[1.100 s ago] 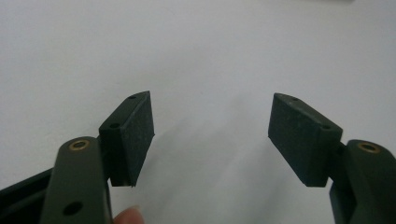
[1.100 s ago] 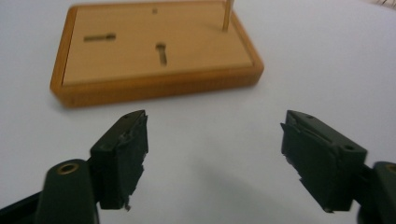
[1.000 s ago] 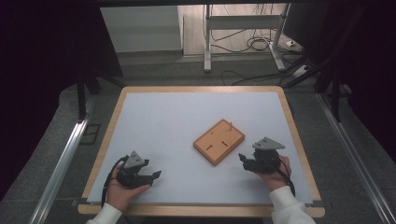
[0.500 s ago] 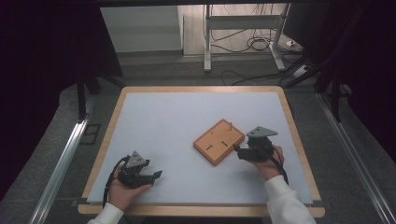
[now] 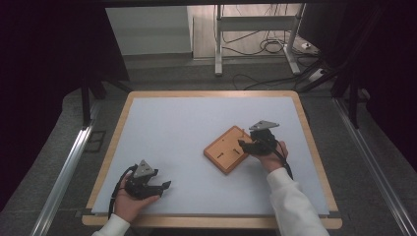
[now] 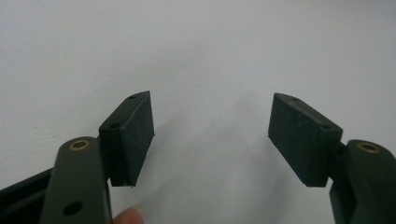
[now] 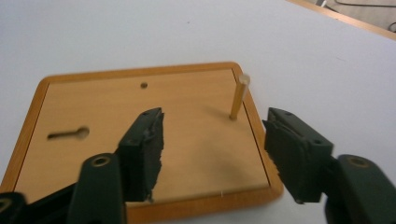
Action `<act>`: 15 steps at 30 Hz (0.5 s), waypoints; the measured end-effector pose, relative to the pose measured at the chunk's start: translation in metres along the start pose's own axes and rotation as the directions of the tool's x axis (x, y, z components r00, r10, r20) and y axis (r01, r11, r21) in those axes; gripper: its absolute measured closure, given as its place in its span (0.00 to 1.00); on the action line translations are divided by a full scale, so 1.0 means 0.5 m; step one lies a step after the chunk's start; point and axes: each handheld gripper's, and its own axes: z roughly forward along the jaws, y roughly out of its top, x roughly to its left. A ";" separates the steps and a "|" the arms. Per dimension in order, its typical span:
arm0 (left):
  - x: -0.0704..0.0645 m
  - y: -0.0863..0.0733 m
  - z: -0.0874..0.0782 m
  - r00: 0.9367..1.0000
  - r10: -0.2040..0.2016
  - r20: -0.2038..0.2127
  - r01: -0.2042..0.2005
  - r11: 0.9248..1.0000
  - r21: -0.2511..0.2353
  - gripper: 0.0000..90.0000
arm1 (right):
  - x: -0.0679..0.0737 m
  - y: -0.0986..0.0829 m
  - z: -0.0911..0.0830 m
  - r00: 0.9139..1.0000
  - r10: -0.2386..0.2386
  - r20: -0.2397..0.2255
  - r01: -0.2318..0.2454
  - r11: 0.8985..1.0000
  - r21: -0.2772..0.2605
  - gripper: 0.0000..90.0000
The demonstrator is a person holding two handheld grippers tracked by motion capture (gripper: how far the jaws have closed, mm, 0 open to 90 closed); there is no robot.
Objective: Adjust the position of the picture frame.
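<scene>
I am looking down on a white table top with a light wooden rim [image 5: 114, 129]. A flat, rectangular orange-brown wooden board with a raised edge and rounded corners [image 5: 227, 150] is lying on it, right of the middle and turned at an angle. It is sitting like a shallow tray, and the sole thing standing in it is a thin, pale wooden peg [image 7: 238, 97], upright near one corner. I am also seeing a keyhole-shaped slot [image 7: 68, 134] and a small round hole [image 7: 144, 85] cut into the board's face.

I am holding the black right gripper [image 5: 244, 144] over the board's right end, with its grey three-cornered plate [image 5: 264, 125] on top and a hand in a white sleeve [image 5: 294, 198] behind it. In the right gripper view its jaws are standing wide apart and holding nothing [image 7: 214, 140]. One pad is hanging above the board's face and the other is hanging by its rounded edge, with the peg farther off between them. I cannot tell whether either pad is touching the wood.

I am resting the black left gripper [image 5: 166, 185] near the front left part of the table, well apart from the board. In the left gripper view its jaws are also standing wide apart [image 6: 211, 126], with bare white surface between them and a fingertip [image 6: 130, 215] showing at the bottom edge.
</scene>
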 end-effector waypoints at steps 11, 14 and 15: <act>-0.002 0.001 -0.005 1.000 0.015 0.019 -0.015 1.000 -0.007 0.34 | -0.029 0.015 0.074 0.999 0.042 0.014 -0.042 0.999 0.031 0.67; -0.001 0.002 -0.004 1.000 0.011 0.013 -0.011 1.000 -0.005 0.34 | -0.030 0.020 0.082 1.000 0.020 0.015 -0.021 0.999 0.047 0.79; -0.002 0.001 -0.003 1.000 0.010 0.013 -0.010 1.000 -0.003 0.34 | -0.031 0.020 0.085 1.000 0.022 0.017 -0.023 0.998 0.053 0.83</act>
